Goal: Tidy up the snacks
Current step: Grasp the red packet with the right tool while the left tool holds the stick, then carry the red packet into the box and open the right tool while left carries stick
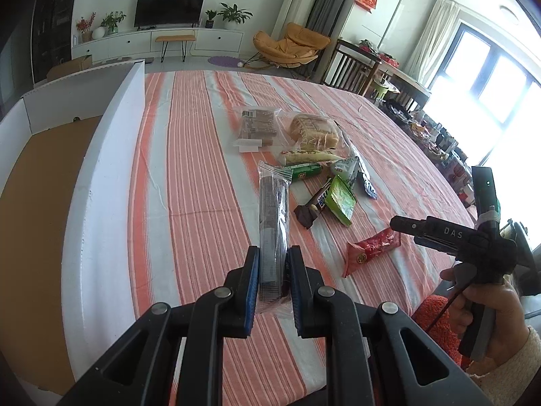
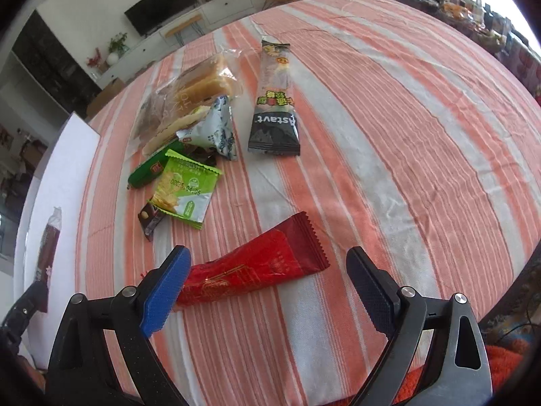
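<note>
My left gripper (image 1: pixel 273 257) is shut on a long clear-wrapped pack of dark biscuits (image 1: pixel 273 216) and holds it above the striped tablecloth (image 1: pixel 189 155), to the right of the white cardboard box (image 1: pixel 111 155). My right gripper (image 2: pixel 267 260) is open over a red snack packet (image 2: pixel 257 267), which lies on the cloth between its fingers; the packet also shows in the left wrist view (image 1: pixel 370 248). A pile of snacks lies beyond: a green chips packet (image 2: pixel 184 193), a green stick pack (image 2: pixel 152 167), a chocolate bar (image 2: pixel 150 220), a bread loaf bag (image 2: pixel 199 81) and a long Astavt packet (image 2: pixel 275 101).
The box's brown floor (image 1: pixel 44 203) is bare on my left. A brown biscuit bag (image 1: pixel 257 125) lies at the far side of the pile. A white-blue triangular pack (image 2: pixel 216 128) sits by the bread. A cluttered side table (image 1: pixel 429 128) stands at the right.
</note>
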`<state>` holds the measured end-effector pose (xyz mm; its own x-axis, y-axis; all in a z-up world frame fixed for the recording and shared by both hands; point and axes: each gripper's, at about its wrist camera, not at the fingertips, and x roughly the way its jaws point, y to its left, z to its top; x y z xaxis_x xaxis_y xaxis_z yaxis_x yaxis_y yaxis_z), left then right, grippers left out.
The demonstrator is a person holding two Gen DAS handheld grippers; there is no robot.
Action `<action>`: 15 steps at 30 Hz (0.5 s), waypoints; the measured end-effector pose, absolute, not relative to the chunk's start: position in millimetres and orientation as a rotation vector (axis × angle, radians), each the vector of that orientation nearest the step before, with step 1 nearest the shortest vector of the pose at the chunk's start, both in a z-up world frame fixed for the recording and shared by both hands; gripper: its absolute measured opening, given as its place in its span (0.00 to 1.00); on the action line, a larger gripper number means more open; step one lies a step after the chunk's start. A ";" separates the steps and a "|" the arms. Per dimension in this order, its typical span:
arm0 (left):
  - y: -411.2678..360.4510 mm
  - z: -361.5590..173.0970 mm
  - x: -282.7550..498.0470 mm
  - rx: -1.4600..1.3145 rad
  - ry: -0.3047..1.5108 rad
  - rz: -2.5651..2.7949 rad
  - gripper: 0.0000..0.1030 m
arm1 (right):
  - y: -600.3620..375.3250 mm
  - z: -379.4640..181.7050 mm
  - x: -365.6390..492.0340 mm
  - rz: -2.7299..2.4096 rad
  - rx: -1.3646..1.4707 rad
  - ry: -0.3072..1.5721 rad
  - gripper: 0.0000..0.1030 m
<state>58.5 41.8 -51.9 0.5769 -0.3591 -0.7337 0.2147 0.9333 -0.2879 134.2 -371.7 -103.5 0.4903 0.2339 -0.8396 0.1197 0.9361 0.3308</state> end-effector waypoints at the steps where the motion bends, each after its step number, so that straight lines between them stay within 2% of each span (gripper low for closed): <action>1: 40.8 -52.7 60.2 -0.182 0.898 -0.342 0.16 | -375.6 -99.1 133.6 0.074 0.396 1.063 0.91; 7: 40.9 -40.7 54.5 -0.183 0.870 -0.350 0.16 | -342.7 -116.1 135.0 0.092 0.583 1.237 0.91; 10: 46.5 -37.6 50.9 -0.198 0.867 -0.347 0.16 | -315.7 -119.7 149.2 0.088 0.526 1.174 0.89; 12: 49.8 -36.4 49.2 -0.203 0.865 -0.344 0.16 | -298.4 -120.9 160.8 0.064 0.389 1.142 0.62; 13: 51.7 -35.1 47.9 -0.203 0.863 -0.342 0.16 | -296.0 -119.5 160.7 0.037 0.361 1.119 0.55; 14: 53.1 -33.6 46.5 -0.205 0.860 -0.340 0.16 | -295.8 -119.4 159.5 0.028 0.355 1.117 0.43; 15: 54.8 -32.3 45.3 -0.208 0.856 -0.340 0.16 | -299.3 -120.1 158.8 0.047 0.372 1.130 0.18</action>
<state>45.3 54.8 -32.3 0.6065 -0.3742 -0.7016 0.2089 0.9263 -0.3135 158.8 -299.3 -120.1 0.4329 0.2230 -0.8734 0.1500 0.9376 0.3138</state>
